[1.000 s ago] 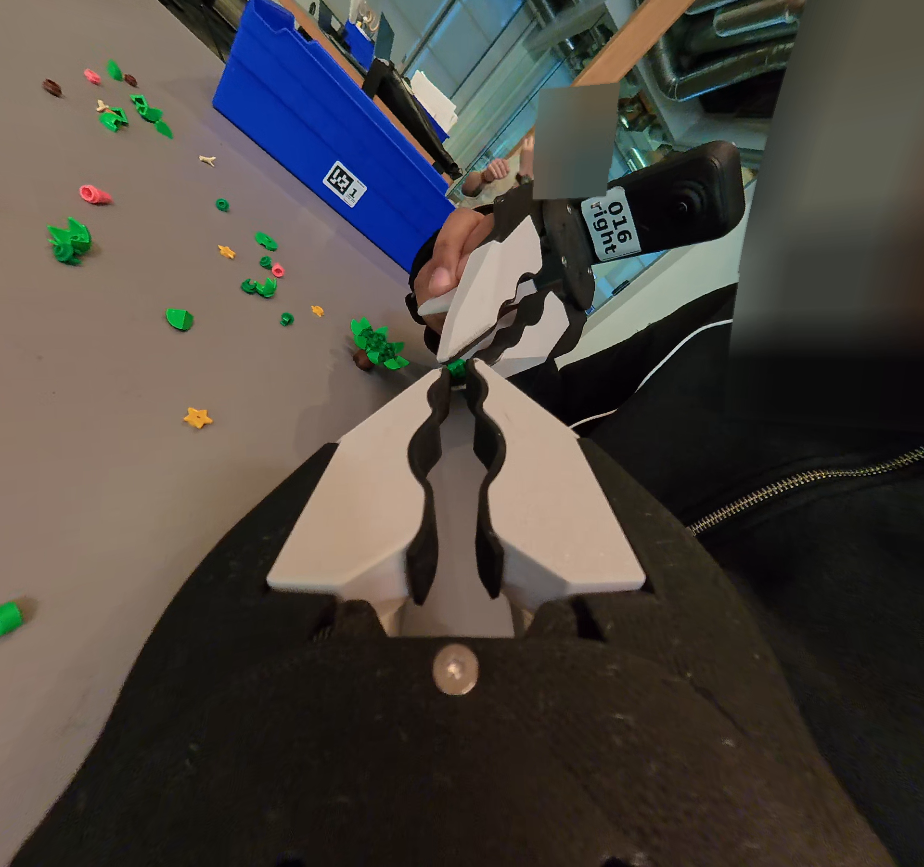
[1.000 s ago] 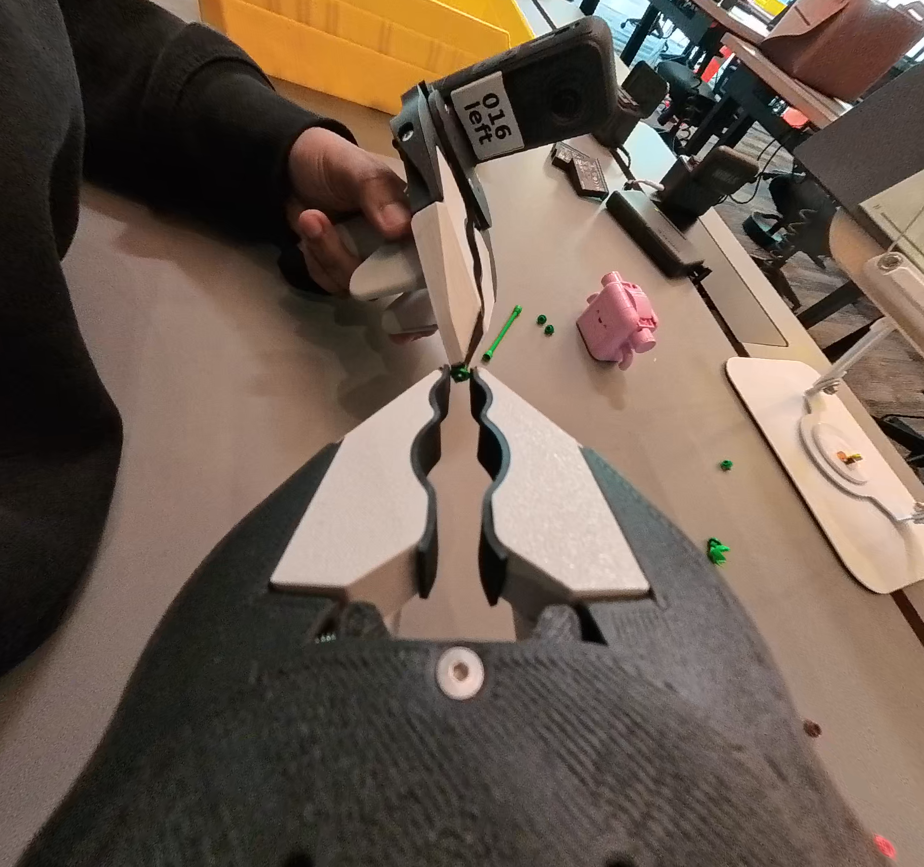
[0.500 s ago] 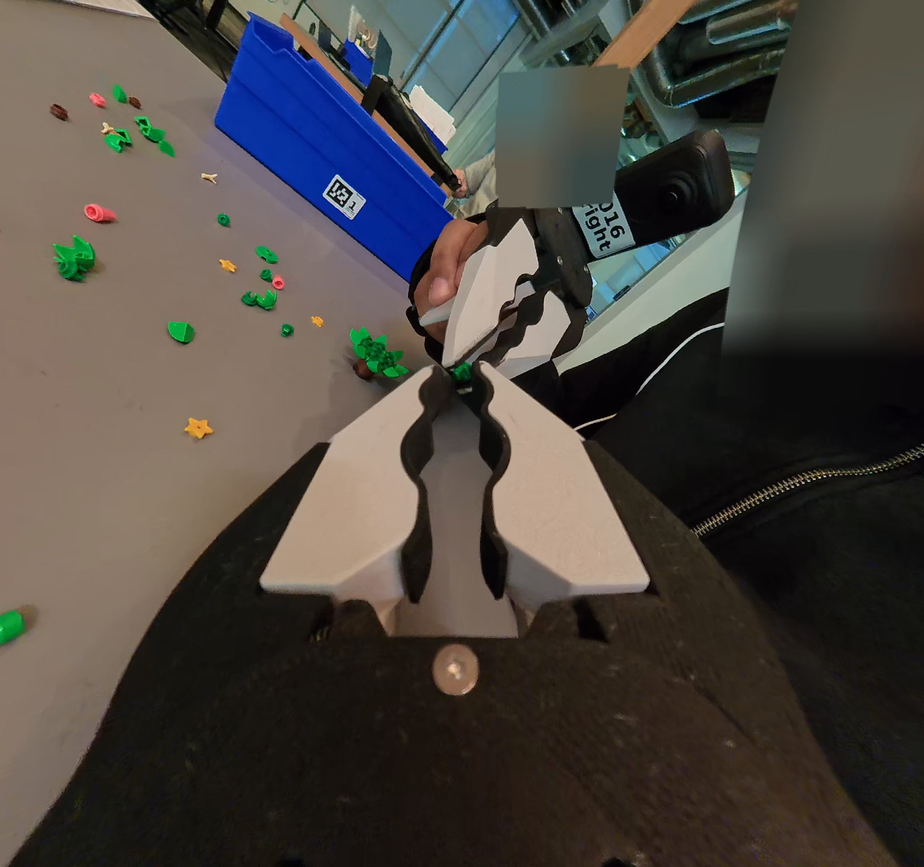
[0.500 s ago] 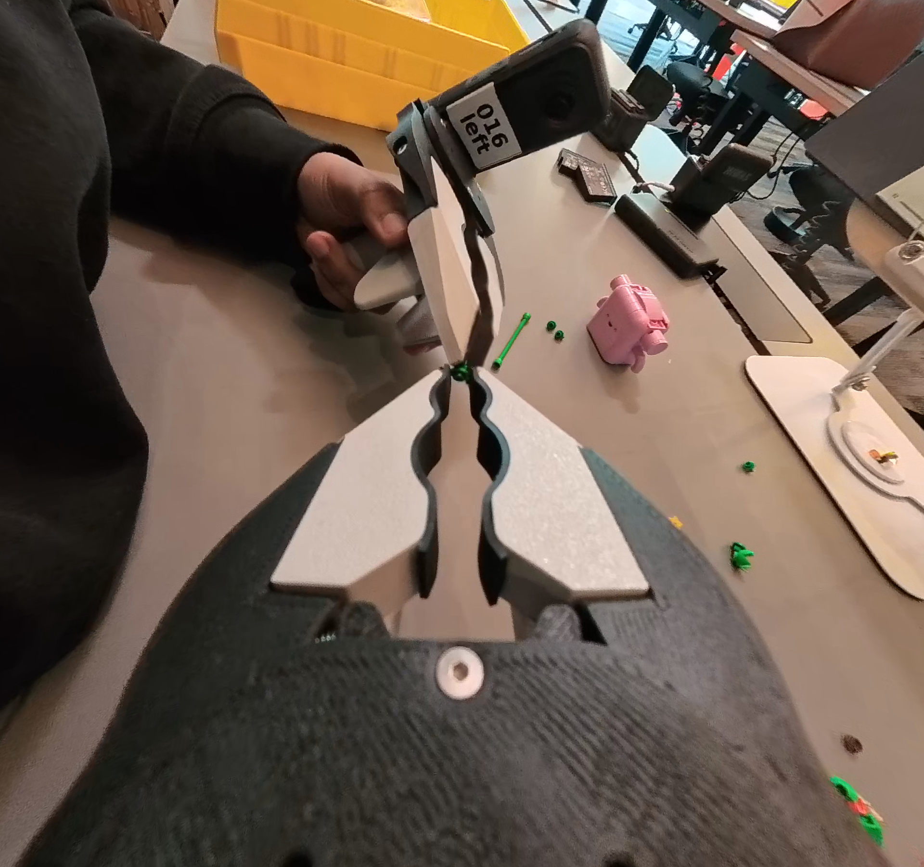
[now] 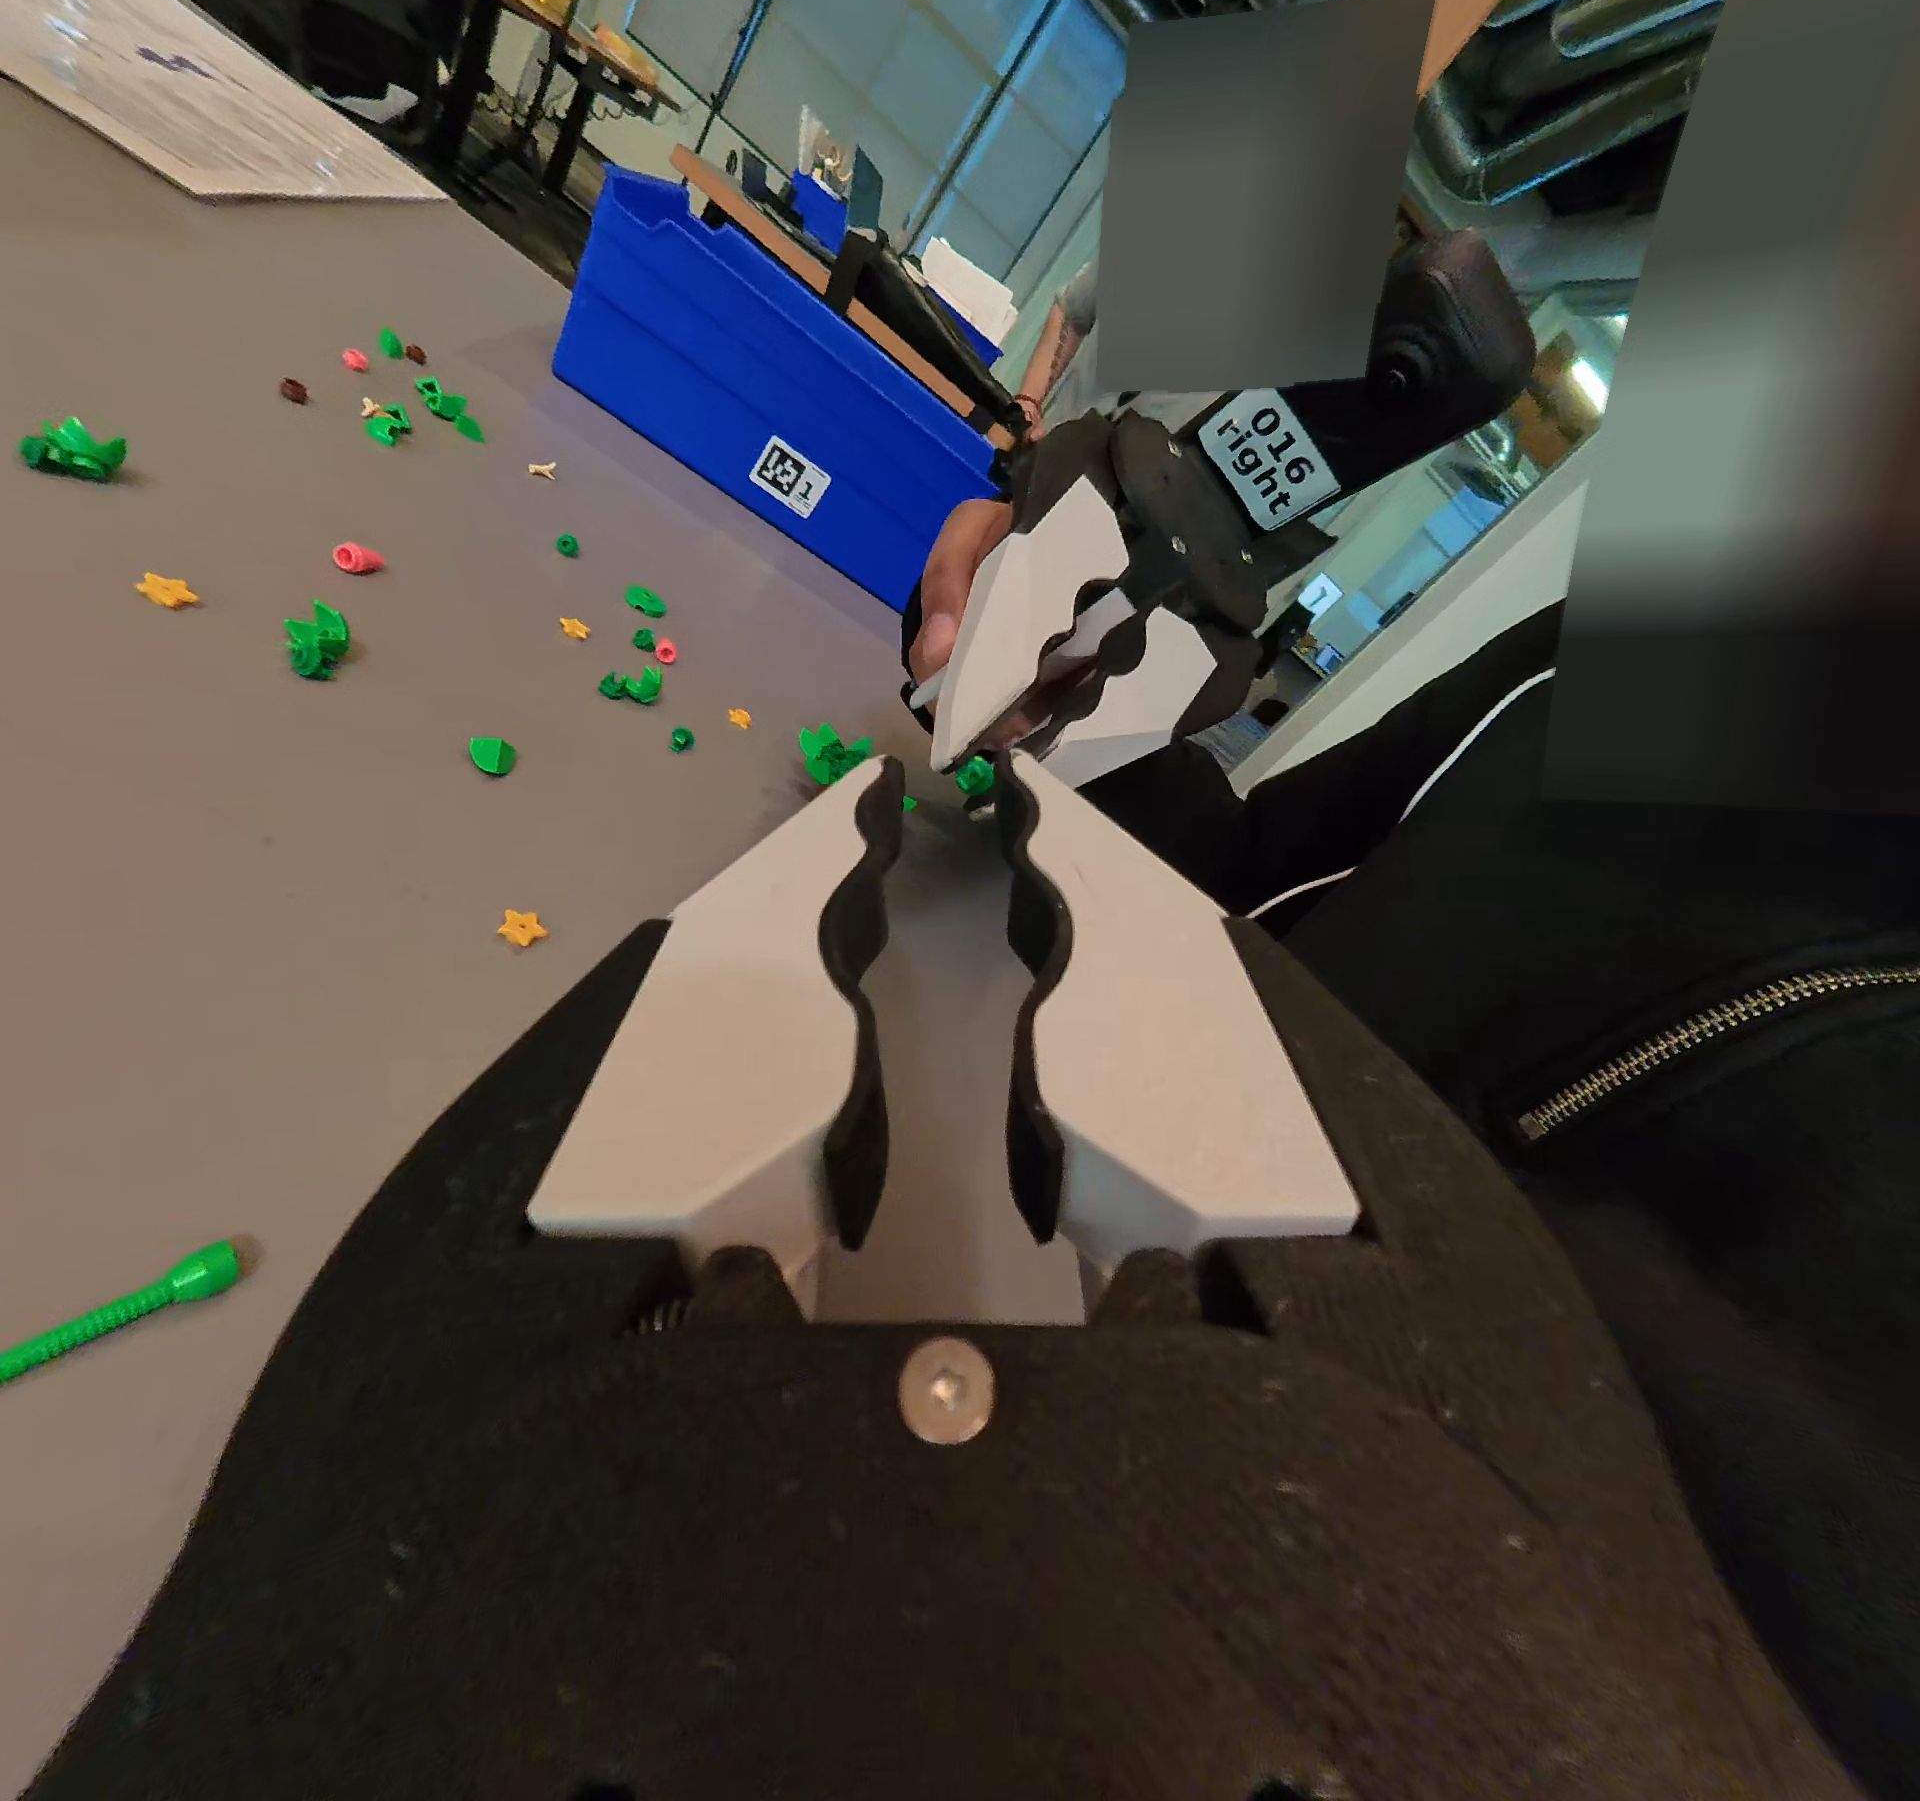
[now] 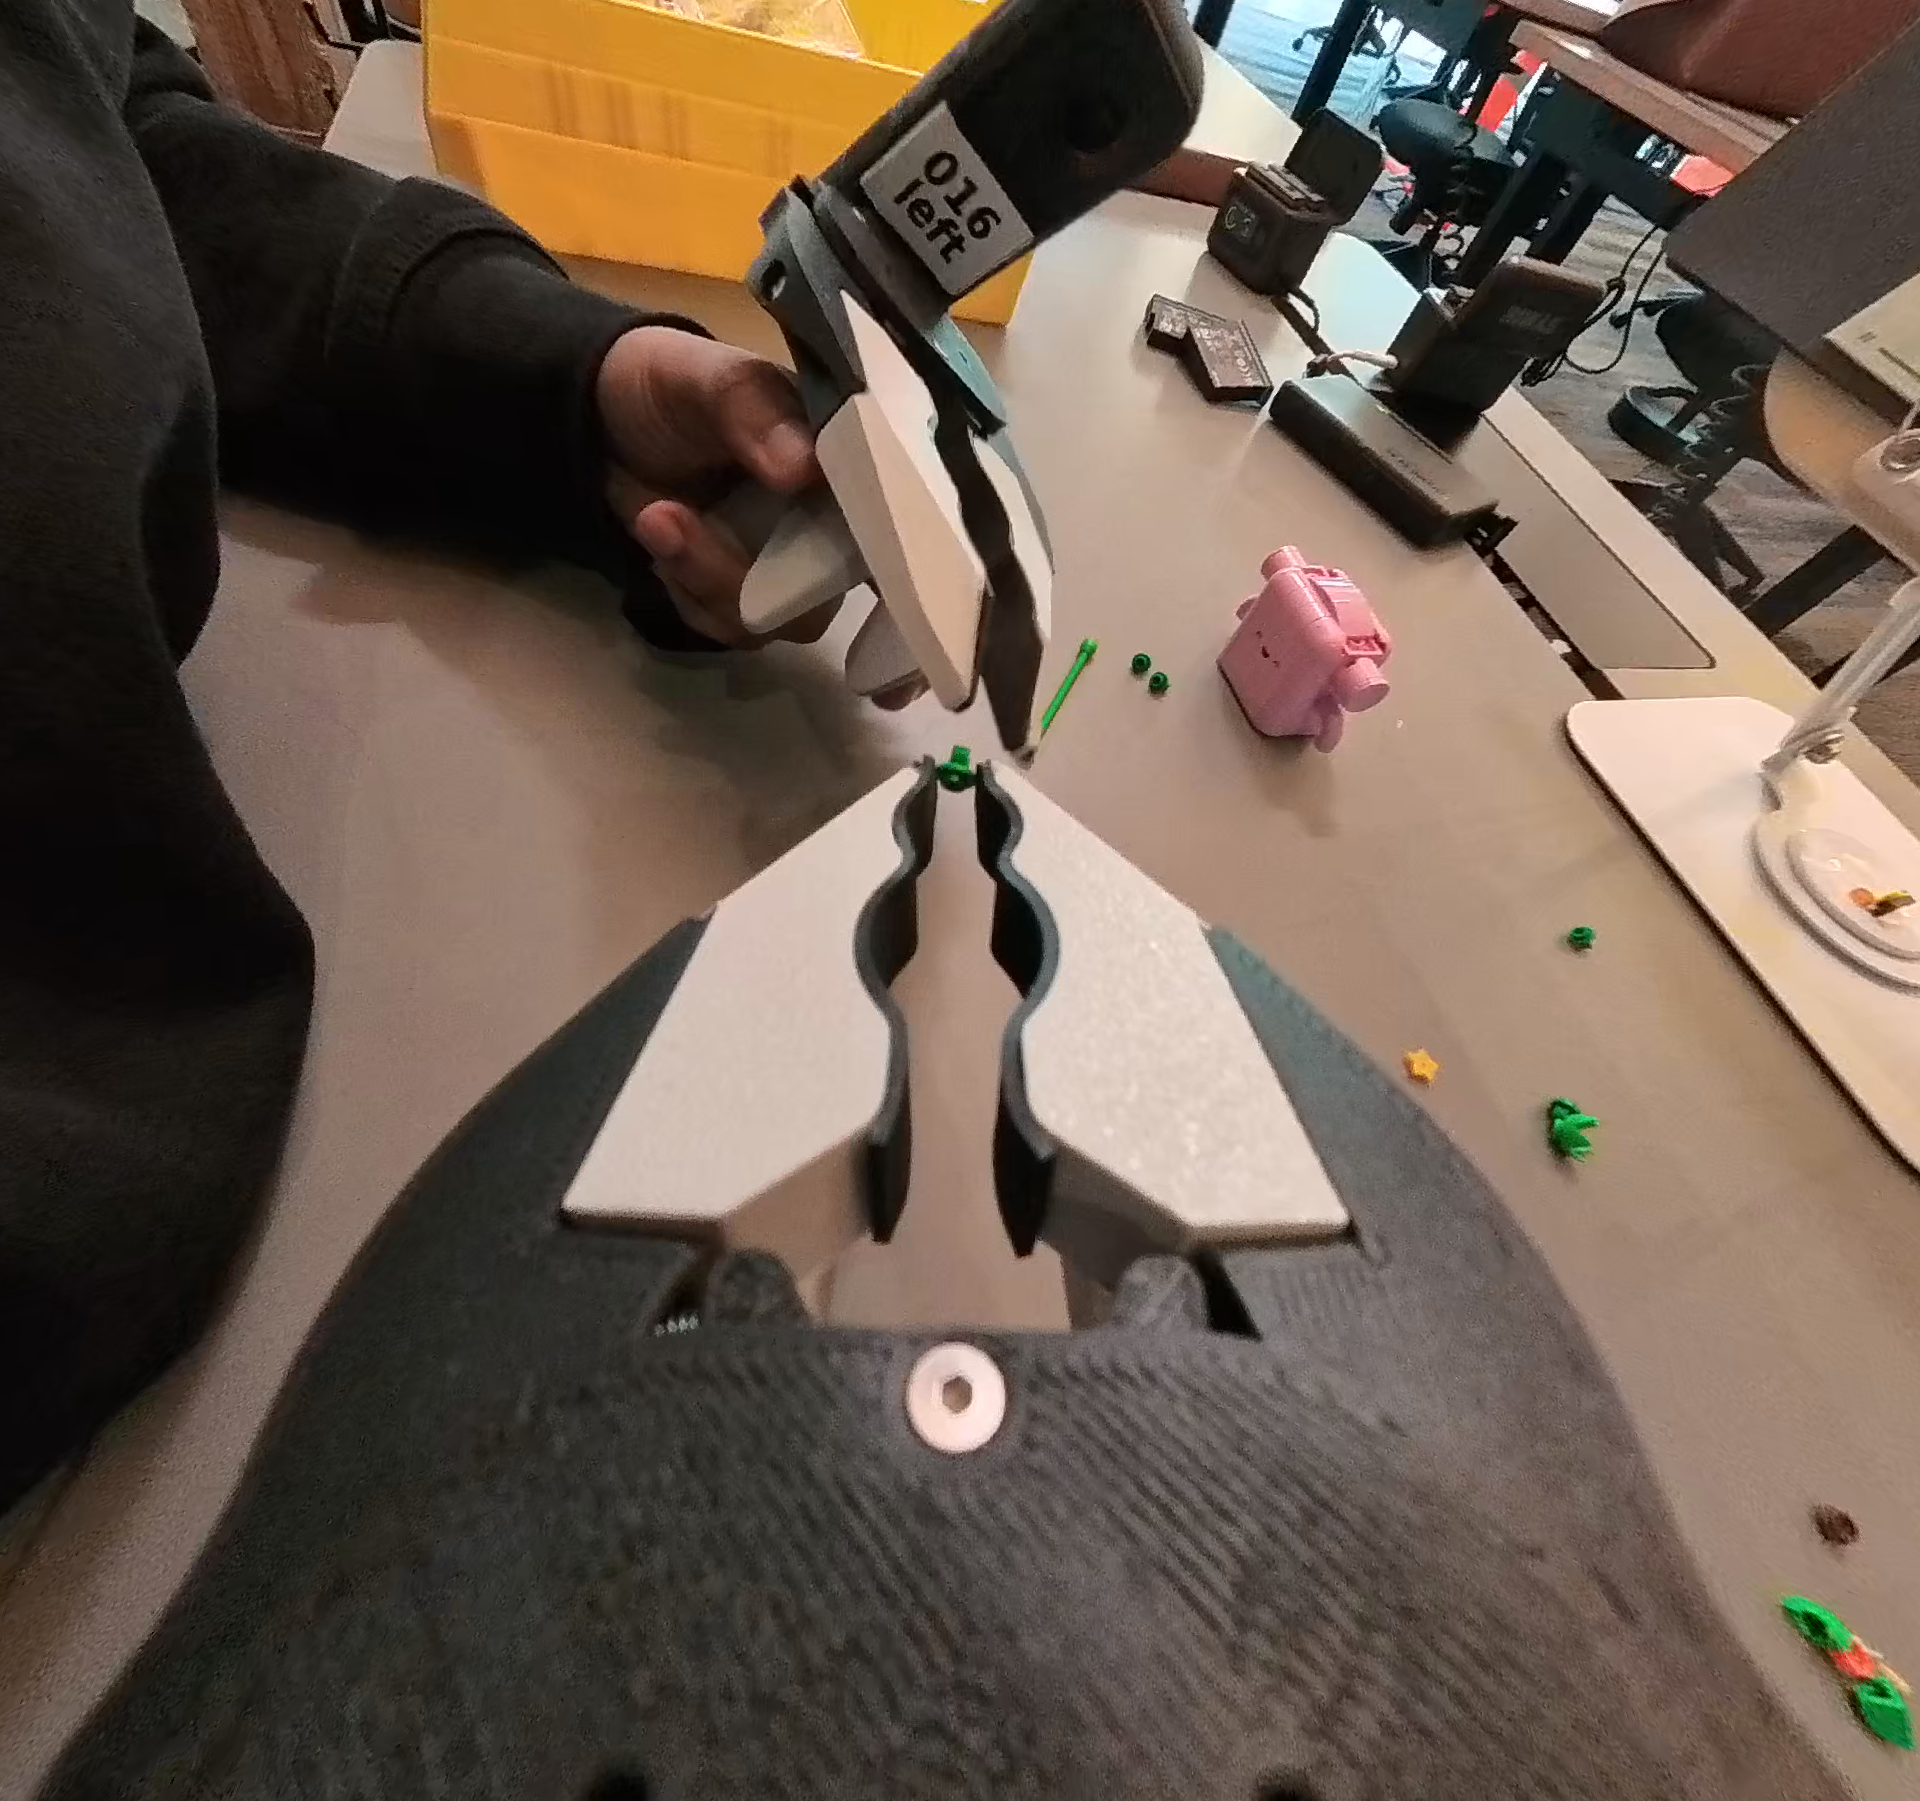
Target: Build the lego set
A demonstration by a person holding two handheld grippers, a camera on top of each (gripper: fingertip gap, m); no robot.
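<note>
My right gripper [image 6: 956,777] is shut on a small green lego piece [image 6: 956,771] pinched at its very tips, held above the table. My left gripper [image 5: 948,777] is open and empty, its tips on either side of that green piece [image 5: 974,775] without gripping it. In the right wrist view the left gripper [image 6: 992,725] hangs just above and right of the piece, jaws slightly apart. In the left wrist view the right gripper [image 5: 966,762] comes in from the upper right. A green stem [image 5: 114,1315] lies on the table, also seen in the right wrist view [image 6: 1070,681].
Loose green, pink and yellow pieces [image 5: 488,629] are scattered on the grey table. A green leafy cluster [image 5: 831,752] lies near the fingertips. A blue bin [image 5: 727,380], a yellow bin [image 6: 644,141], a pink lego figure [image 6: 1304,655] and a white lamp base [image 6: 1714,868] stand around. The tips of both grippers are at nearly the same place. The pink lego figure [image 6: 1304,655] is about equally far from each gripper, around 20 cm.
My left gripper has opened, let go of the small green piece and drawn back a little. My right gripper still holds the piece.
</note>
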